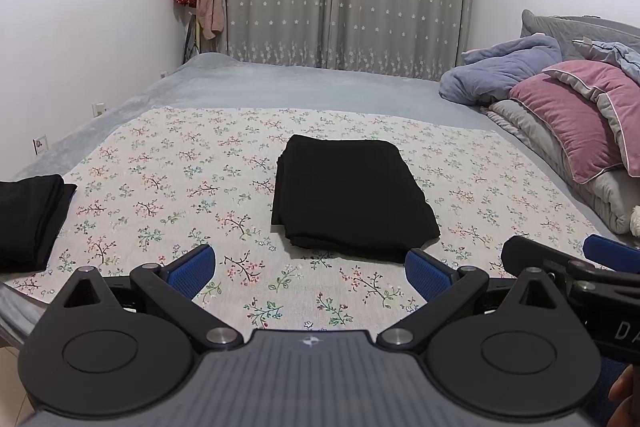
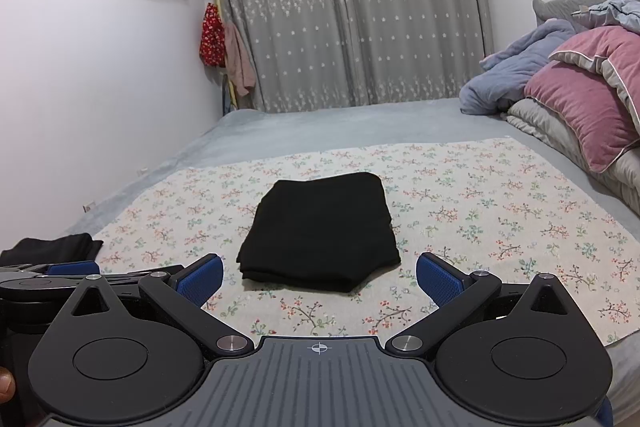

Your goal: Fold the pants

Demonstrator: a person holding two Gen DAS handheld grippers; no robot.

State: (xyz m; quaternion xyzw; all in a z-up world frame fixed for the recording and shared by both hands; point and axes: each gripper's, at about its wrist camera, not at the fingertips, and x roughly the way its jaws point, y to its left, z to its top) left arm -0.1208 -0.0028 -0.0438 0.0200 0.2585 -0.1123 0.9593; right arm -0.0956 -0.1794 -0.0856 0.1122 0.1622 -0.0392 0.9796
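Here, folded black pants (image 1: 352, 195) lie on the floral cloth (image 1: 160, 187); left gripper (image 1: 310, 269) and right gripper (image 2: 320, 277) hover nearby, jaws spread, empty.

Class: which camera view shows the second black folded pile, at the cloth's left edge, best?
The left wrist view: the second black pile shows its stacked layers, though the frame edge crops it. In the right wrist view the pile is a small dark sliver partly hidden behind the left gripper.
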